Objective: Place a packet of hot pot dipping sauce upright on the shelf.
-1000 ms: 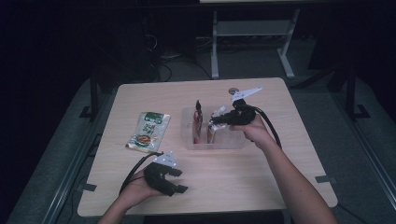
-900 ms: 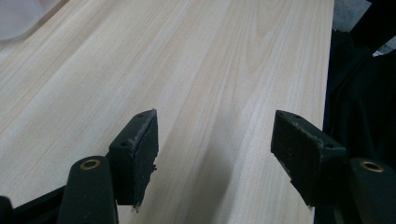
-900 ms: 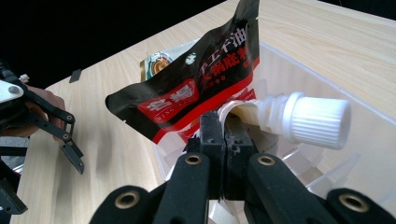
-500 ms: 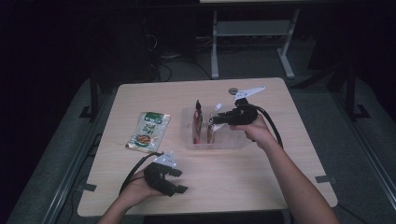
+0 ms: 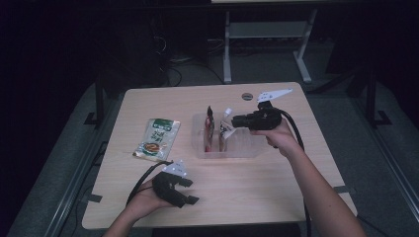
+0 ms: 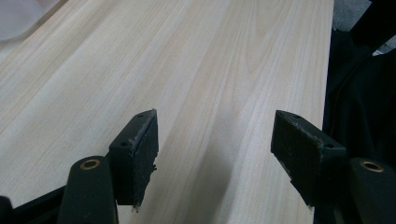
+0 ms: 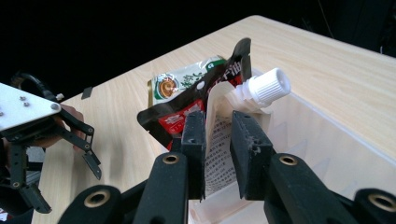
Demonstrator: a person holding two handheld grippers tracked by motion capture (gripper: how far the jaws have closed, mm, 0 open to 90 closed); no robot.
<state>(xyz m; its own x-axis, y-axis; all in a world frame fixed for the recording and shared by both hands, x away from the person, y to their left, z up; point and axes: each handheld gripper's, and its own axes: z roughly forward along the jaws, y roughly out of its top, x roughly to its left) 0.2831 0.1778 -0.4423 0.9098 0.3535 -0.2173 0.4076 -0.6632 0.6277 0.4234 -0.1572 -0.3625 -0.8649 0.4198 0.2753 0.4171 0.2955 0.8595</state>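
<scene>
The right claw [image 5: 236, 120] hovers at the clear plastic bin [image 5: 247, 148] in the middle of the desk [image 5: 237, 192], its jaws just having been opening, with the white spouted pouch [image 7: 224, 140] between them but a gap showing beside the pads, so it is released. That pouch stands upright in the bin just beside a dark red pouch [image 5: 209, 129], 2 in all, while a green packet [image 5: 157, 138] lies flat well to the left. The left claw [image 5: 184, 193] rests near the desk's front edge, jaws wide apart and holding nothing.
</scene>
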